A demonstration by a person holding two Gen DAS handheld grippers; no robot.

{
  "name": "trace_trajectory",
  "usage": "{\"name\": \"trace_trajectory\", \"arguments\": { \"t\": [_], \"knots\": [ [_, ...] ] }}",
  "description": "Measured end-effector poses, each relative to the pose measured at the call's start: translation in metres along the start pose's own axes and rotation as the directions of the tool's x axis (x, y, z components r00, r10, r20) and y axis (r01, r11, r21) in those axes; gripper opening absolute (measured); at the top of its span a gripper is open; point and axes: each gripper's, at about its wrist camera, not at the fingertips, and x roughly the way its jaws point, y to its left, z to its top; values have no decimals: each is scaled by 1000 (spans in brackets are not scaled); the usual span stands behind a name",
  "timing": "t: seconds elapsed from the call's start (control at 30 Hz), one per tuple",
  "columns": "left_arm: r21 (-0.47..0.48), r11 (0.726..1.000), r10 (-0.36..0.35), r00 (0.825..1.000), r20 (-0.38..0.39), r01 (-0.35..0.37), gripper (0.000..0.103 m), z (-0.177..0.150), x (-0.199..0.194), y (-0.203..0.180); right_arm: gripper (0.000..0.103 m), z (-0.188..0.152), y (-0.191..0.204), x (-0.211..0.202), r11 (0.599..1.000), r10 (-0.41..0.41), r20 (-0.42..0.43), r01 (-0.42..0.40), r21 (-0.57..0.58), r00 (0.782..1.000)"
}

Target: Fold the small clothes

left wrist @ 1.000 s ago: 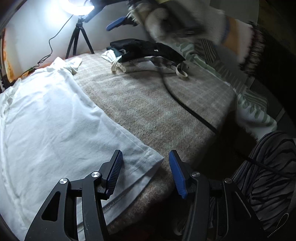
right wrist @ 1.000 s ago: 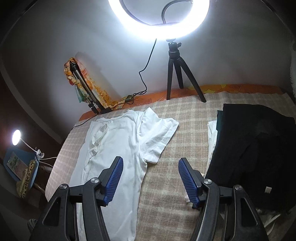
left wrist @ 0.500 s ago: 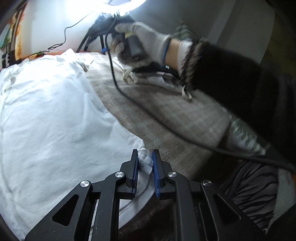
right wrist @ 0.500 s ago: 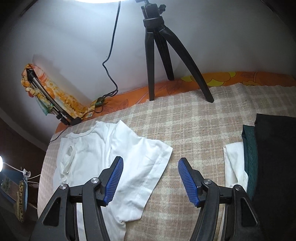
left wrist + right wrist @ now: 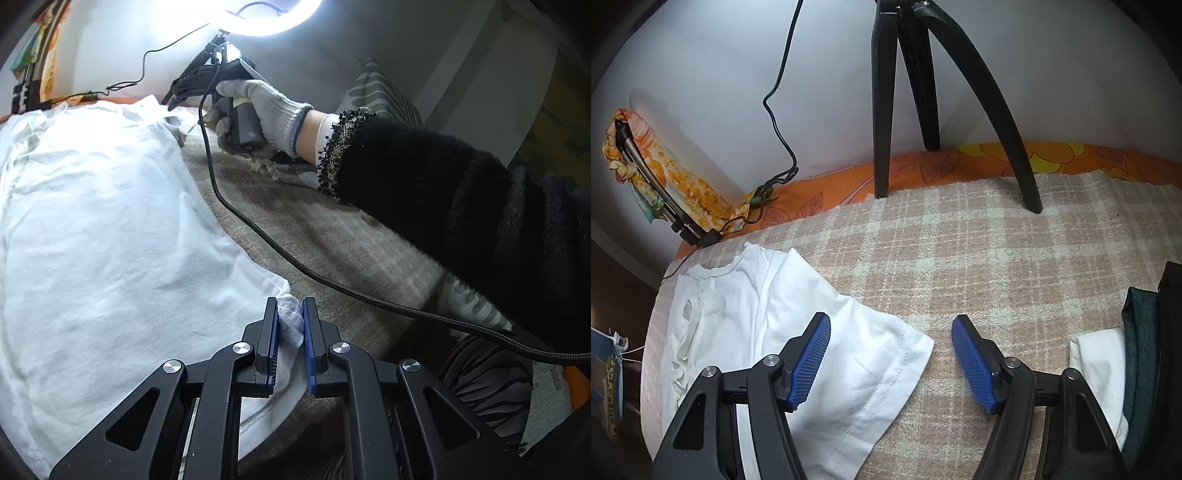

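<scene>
A: Garments, counted?
B: One white T-shirt (image 5: 110, 229) spread across the left of the checked blanket (image 5: 979, 266); three folded pieces stacked at right edge (image 5: 1137, 354).

A: Grippers?
B: Two. Left gripper (image 5: 290, 325) clamped on the shirt's hem corner, lower centre. Right gripper (image 5: 890, 354) wide, jaws opening over the sleeve, nothing pinched.

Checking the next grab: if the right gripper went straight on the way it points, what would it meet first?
Probably the white T-shirt's sleeve, its hem lying between the opening jaws of the right gripper; otherwise the checked blanket just beside it.
</scene>
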Motion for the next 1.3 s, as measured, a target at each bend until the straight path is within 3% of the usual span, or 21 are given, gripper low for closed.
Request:
{"name": "trace_trajectory", "arguments": {
  "t": [0.03,0.1,0.17,0.2,0.27,0.3,0.5,0.83,1.3],
  "knots": [
    [-4,1000,0,1000,2,0,10,0,0,1,70,-1,2,-1,1000,-4,11,4,-7,1000],
    [-15,1000,-5,1000,7,5,10,-1,-1,4,58,-3,6,1,1000,8,5,-8,-20,1000],
    [-23,1000,-13,1000,12,14,9,-1,-2,7,32,-3,11,2,999,8,-9,-8,-37,1000],
    [-21,1000,-18,1000,14,18,9,-1,-3,7,27,-4,14,3,999,10,-11,-11,-41,1000],
    [-15,1000,-23,999,26,24,8,0,-7,7,7,-3,23,-1,998,9,-7,-9,-62,1000],
    [-13,1000,-25,999,32,25,8,1,-9,7,5,-3,28,-4,997,-11,0,11,-78,1000],
    [-48,999,-22,998,66,26,7,1,-23,21,3,11,55,-23,989,-77,12,78,-127,997],
    [-78,997,9,995,98,-2,7,-9,-50,37,2,26,137,-36,950,-182,21,182,-254,983],
    [-174,981,101,989,104,-82,7,-36,-79,70,2,3,268,20,868,-222,4,199,-455,975]
  ]
}}
